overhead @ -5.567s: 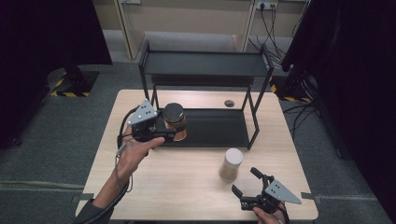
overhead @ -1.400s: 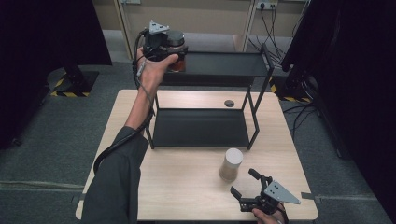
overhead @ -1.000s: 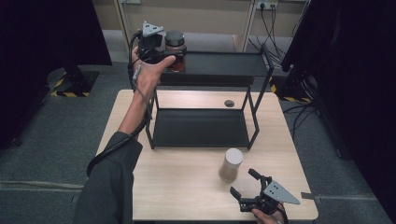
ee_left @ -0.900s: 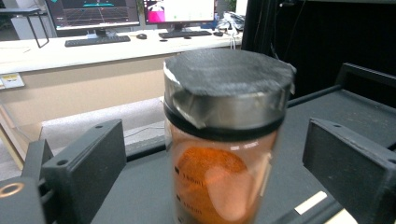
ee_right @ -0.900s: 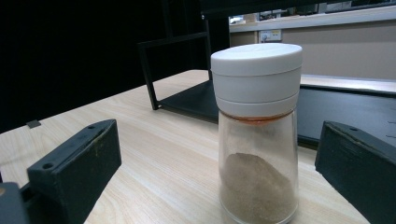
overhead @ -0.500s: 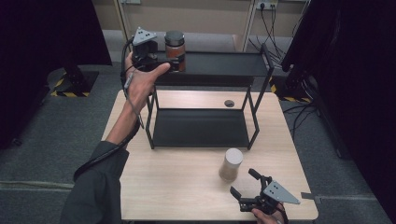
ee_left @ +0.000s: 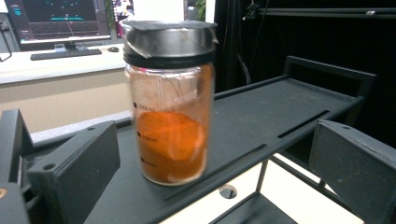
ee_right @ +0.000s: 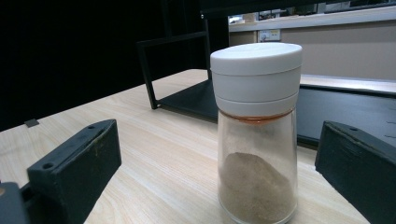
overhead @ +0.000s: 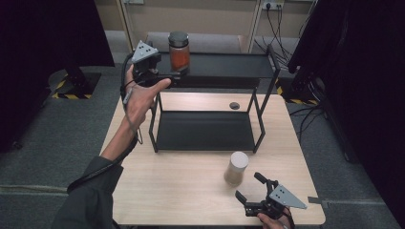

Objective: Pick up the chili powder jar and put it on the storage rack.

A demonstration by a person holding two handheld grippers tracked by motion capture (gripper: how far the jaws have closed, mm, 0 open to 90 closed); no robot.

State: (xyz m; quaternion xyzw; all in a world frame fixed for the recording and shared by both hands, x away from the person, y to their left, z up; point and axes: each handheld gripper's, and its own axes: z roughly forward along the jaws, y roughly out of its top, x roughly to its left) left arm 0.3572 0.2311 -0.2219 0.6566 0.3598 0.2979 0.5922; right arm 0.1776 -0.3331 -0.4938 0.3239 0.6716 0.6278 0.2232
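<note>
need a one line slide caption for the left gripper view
Open left gripper facing a glass jar of orange powder standing upright on the black rack's top shelf.

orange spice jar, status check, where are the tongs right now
Left tongs open, apart from the jar. Orange spice jar upright on the rack's top shelf. Right tongs open, facing the white-capped shaker on the table. Nothing in the way.
</note>
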